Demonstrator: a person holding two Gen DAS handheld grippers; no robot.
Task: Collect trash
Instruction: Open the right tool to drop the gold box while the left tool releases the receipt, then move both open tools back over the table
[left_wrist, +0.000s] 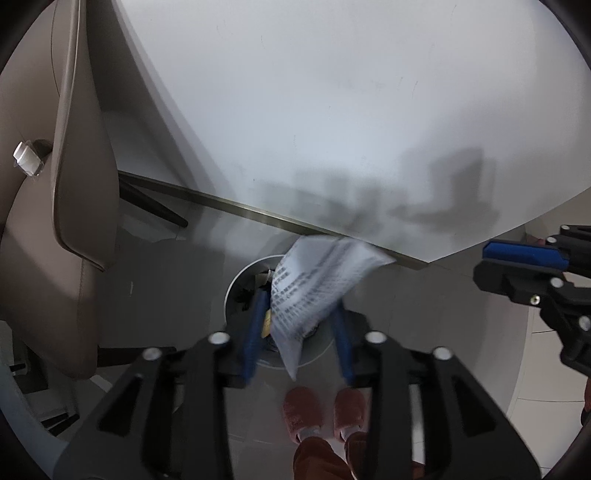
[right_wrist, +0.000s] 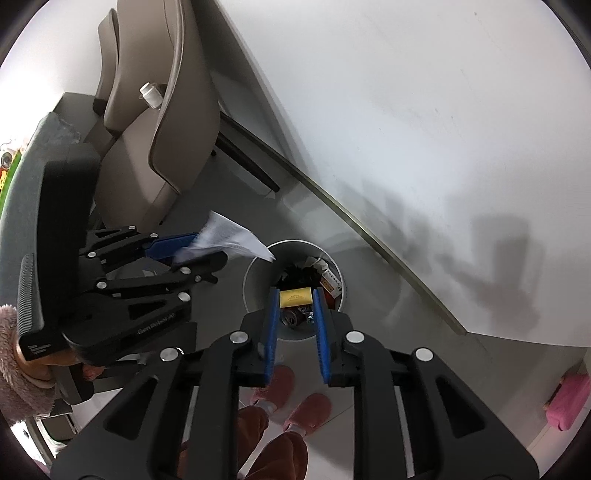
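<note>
A printed sheet of paper (left_wrist: 317, 280) hangs blurred between the blue pads of my left gripper (left_wrist: 300, 301), right over a round grey trash bin (left_wrist: 231, 291). The left jaws stand wide and neither pad presses on the sheet. In the right wrist view the same paper (right_wrist: 229, 236) sits at the tips of the left gripper (right_wrist: 208, 249), beside the bin (right_wrist: 255, 269). My right gripper (right_wrist: 295, 291) points down into the bin with a narrow gap between its pads. Through that gap shows a yellow box (right_wrist: 295, 298) lying among the trash. The right gripper (left_wrist: 480, 264) holds nothing.
A white table (left_wrist: 332, 110) overhangs the bin, its metal edge close above it. A beige chair (left_wrist: 74, 221) with a small clear bottle (left_wrist: 27, 158) on its seat stands at the left. The person's pink slippers (left_wrist: 303, 410) are just in front of the bin. A pink object (right_wrist: 569, 402) lies at the far right.
</note>
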